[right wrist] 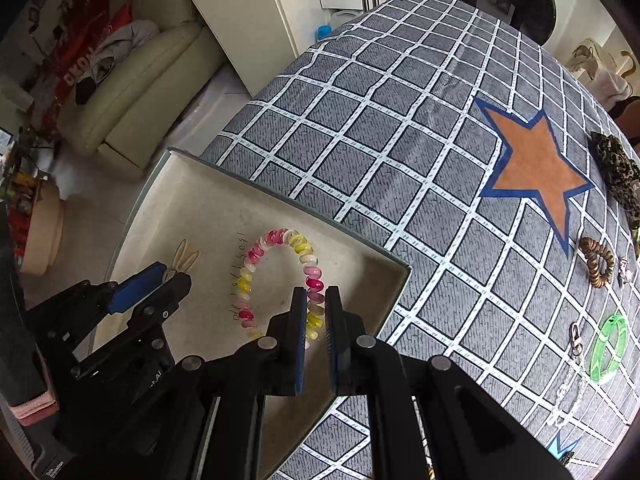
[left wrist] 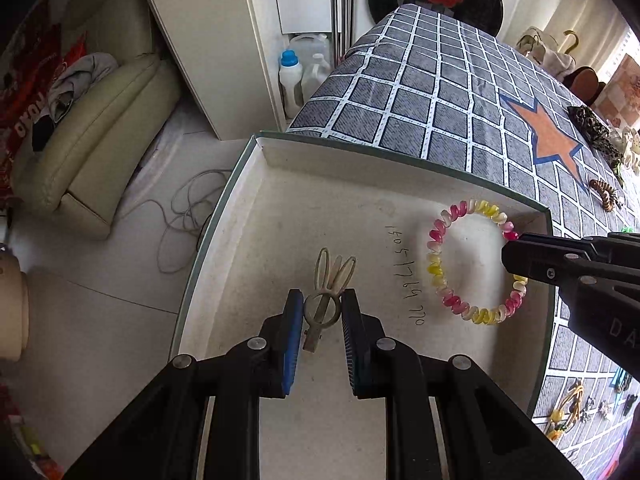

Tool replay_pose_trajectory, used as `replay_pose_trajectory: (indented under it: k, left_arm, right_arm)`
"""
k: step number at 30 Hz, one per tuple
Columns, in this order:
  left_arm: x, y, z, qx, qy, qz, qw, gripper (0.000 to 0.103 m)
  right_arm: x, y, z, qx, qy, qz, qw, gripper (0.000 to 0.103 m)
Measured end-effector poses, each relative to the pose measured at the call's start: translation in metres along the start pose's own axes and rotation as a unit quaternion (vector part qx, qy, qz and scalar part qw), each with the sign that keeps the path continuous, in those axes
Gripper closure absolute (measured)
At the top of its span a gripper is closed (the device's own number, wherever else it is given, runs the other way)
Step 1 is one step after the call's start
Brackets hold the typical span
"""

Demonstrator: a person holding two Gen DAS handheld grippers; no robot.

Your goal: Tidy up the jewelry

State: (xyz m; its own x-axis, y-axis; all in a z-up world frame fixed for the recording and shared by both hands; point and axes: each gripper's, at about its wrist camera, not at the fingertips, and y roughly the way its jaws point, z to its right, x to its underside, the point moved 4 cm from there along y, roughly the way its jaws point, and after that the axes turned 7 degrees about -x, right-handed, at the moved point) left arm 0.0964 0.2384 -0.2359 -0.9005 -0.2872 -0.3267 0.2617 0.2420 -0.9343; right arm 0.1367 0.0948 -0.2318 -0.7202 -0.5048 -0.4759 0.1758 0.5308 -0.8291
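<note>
Under my left tool lies a beige rabbit-ear hair clip (left wrist: 330, 288) on the off-white box floor (left wrist: 280, 240). Between my right tool's blue pads (right wrist: 301, 344) sits a pink, yellow and white coil bracelet (right wrist: 280, 280). Beyond it spreads a grey tablecloth (right wrist: 400, 140) gridded white, with an orange, blue-edged star (right wrist: 532, 164).

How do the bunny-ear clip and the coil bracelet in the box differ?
The bunny-ear clip is plain beige; the coil bracelet is pink, yellow and white. The clip is small and narrow, the bracelet a wide open ring. The clip sits between the left hand-held gripper fingers, the bracelet between the right hand-held gripper fingers. Both are in the white box.
</note>
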Motion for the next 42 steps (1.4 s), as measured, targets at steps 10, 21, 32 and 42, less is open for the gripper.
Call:
replay_pose_trajectory:
  k: [10, 21, 32, 42]
  left_arm:
    - [0.0, 0.005, 0.007, -0.028, 0.025, -0.001, 0.9993, 0.076]
    - [0.0, 0.002, 0.008, -0.03, 0.029, -0.017, 0.999, 0.076]
    - [-0.001, -0.025, 0.012, -0.039, 0.038, 0.016, 0.9984, 0.0]
    - [0.009, -0.062, 0.048, -0.009, 0.078, 0.016, 0.9968, 0.0]
  right_arm:
    - [0.001, 0.027, 0.006, 0.009, 0.019, -0.024, 0.999, 0.093]
    - [-0.006, 0.004, 0.009, -0.02, 0.035, 0.001, 0.999, 0.067]
    - [0.019, -0.061, 0.039, -0.033, 0.085, 0.063, 0.994, 0.049]
    - [0.078, -0.101, 0.095, -0.016, 0.169, 0.087, 0.982, 0.022]
